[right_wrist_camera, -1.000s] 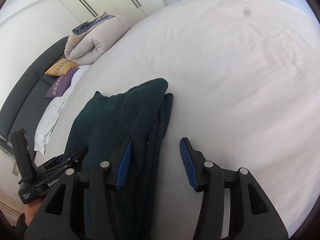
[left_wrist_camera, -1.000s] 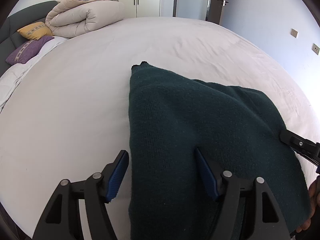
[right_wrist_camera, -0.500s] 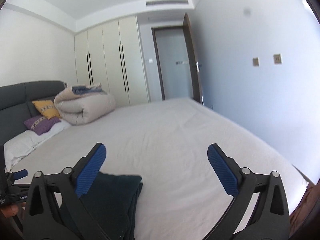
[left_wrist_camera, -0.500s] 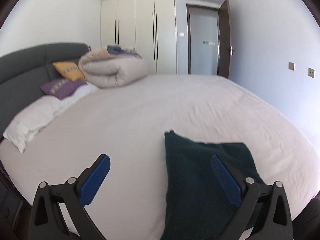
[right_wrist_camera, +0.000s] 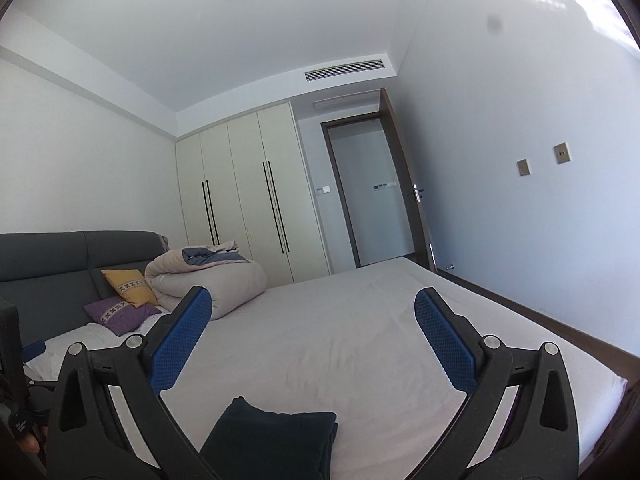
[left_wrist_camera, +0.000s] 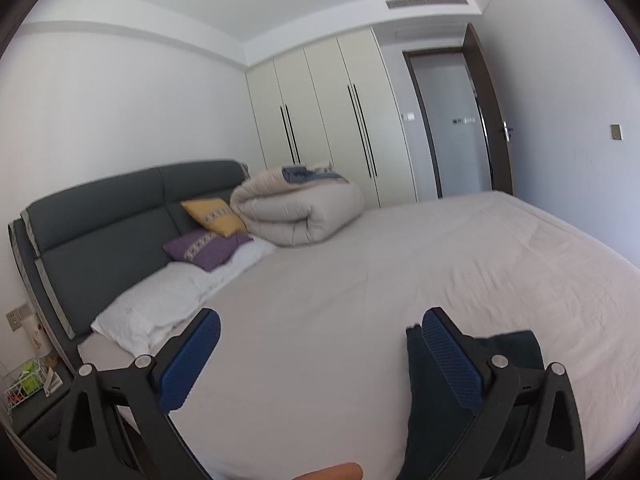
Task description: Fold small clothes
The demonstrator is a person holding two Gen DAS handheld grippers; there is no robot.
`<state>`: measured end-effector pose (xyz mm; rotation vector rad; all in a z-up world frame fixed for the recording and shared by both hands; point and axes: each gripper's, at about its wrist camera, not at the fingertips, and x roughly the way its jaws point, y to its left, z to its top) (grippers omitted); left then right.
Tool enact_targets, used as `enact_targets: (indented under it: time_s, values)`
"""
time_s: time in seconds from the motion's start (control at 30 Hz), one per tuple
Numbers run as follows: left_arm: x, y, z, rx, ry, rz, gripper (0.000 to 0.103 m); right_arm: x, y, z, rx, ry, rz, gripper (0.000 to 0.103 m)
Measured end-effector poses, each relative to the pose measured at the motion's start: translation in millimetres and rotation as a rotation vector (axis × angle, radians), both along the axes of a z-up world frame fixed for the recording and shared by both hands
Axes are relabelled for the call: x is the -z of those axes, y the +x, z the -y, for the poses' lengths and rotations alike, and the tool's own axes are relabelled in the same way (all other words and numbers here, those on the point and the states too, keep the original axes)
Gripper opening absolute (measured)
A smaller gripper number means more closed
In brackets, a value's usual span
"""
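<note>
Both claws are held wide apart with nothing between the pads — left gripper [left_wrist_camera: 320, 354], right gripper [right_wrist_camera: 312, 336]. The dark green garment [right_wrist_camera: 272, 442] is seen lying folded on the bed [right_wrist_camera: 360, 340] below them. Beyond it, a rolled duvet [left_wrist_camera: 300, 216] is noted by the headboard [left_wrist_camera: 100, 232].

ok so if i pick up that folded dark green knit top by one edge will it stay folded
Probably not. The folded dark green knit top looks soft and thick, so its stacked layers would likely droop open. It seems light, and its fuzzy knit should resist sliding on the white bed sheet.
</note>
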<state>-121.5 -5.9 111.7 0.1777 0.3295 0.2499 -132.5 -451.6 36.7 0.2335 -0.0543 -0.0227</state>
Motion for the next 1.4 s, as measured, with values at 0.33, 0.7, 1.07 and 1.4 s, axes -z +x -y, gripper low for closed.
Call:
enact_targets:
  time_s: [0.33, 0.7, 1.07, 1.4]
  values:
    - [80, 34, -17, 0.047, -0.266, -0.37, 0.103, 60, 52, -2, -0.039, 0.024, -0.411, 0.103]
    - [120, 39, -17, 0.093, -0.315, -0.495, 0.103, 117, 94, -32, -0.009, -0.039, -0.644, 0.103]
    - [123, 40, -18, 0.095, -0.294, -0.503, 0.103, 123, 99, -50, -0.065, -0.089, -0.683, 0.103]
    - [126, 43, -17, 0.111, -0.298, -0.517, 0.103, 124, 99, -61, -0.092, -0.118, -0.705, 0.103]
